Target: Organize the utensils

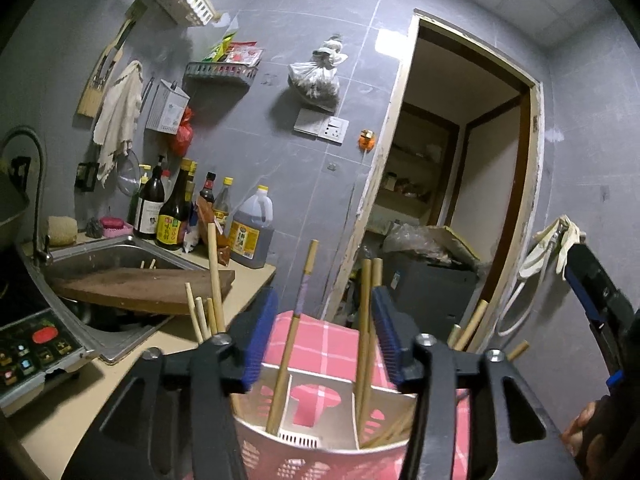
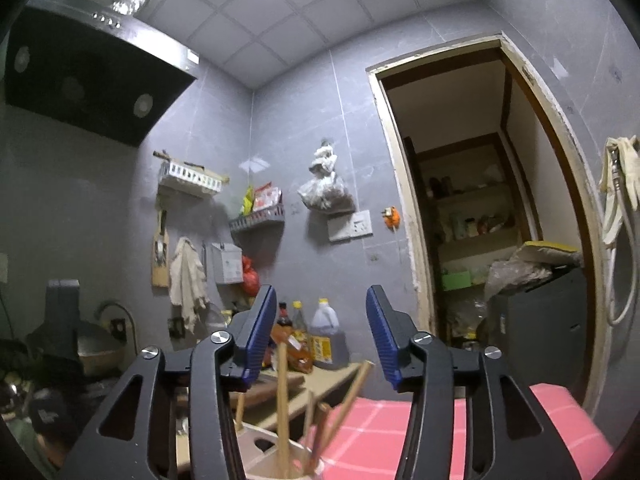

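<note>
A pale perforated utensil holder [image 1: 320,440] with compartments stands on a pink checked cloth [image 1: 320,344]. Several wooden chopsticks [image 1: 286,360] stand upright in it. My left gripper [image 1: 324,336] hangs open just above the holder. Some chopsticks rise between its blue pads [image 1: 262,336], and the pads do not press on them. One finger [image 1: 592,292] of the right gripper shows at the right edge. In the right wrist view my right gripper [image 2: 322,336] is open with nothing between its fingers, above the chopsticks [image 2: 283,400] in the holder [image 2: 260,452].
To the left is a steel sink [image 1: 100,254] with a wooden board [image 1: 140,284] across it, and bottles [image 1: 176,208] and an oil jug [image 1: 250,236] behind it. An induction cooker [image 1: 32,348] sits at the left edge. A doorway [image 1: 460,180] opens ahead. A range hood [image 2: 88,72] hangs overhead.
</note>
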The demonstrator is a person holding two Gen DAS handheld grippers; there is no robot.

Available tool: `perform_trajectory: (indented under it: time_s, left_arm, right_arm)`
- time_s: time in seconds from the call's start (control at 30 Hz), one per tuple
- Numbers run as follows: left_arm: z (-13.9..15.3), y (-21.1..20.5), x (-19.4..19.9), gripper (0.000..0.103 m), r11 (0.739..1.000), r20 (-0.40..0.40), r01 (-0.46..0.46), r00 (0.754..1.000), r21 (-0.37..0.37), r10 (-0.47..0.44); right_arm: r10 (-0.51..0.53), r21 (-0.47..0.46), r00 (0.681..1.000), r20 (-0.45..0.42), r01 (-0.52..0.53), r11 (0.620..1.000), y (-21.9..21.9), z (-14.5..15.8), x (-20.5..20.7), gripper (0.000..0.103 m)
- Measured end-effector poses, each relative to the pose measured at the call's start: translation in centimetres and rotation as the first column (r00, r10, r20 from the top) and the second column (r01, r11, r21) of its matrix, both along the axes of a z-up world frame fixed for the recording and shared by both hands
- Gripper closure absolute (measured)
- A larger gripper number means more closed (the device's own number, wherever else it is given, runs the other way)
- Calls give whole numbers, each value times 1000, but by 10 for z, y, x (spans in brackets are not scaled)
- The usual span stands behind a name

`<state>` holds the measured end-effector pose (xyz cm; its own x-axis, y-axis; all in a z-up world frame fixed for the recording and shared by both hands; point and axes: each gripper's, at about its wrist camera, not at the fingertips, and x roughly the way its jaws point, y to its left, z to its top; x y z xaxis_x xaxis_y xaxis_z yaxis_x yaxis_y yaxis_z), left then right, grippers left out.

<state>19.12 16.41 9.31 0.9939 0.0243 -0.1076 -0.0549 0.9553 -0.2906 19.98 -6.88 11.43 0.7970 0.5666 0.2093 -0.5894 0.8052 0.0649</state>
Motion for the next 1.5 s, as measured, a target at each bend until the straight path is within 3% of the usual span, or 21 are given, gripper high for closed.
perform_trajectory:
  time_s: [0.43,0.9,1.27,1.5]
  left_arm:
    - [0,-47,-34,39,995,-68,50,997,81,-44]
    - [-20,-68,-82,11,993,-111,92,990,77,-83]
    - [-40,-85,-128,3,989,-102,71,993,128,-58]
    - [-54,-94,-155,2,986,-93,49,995,161,-34]
  right_arm:
    - [-68,-74,990,-123,59,995,-44,-6,-40,34]
    - [-147,-124,957,-252,118,985,-83,-31,-91,16]
    - [-248,-174,928,-277,205,963,-109,-49,-130,0]
    - [-309,-189,908,-282,263,946,-121,-63,-146,0]
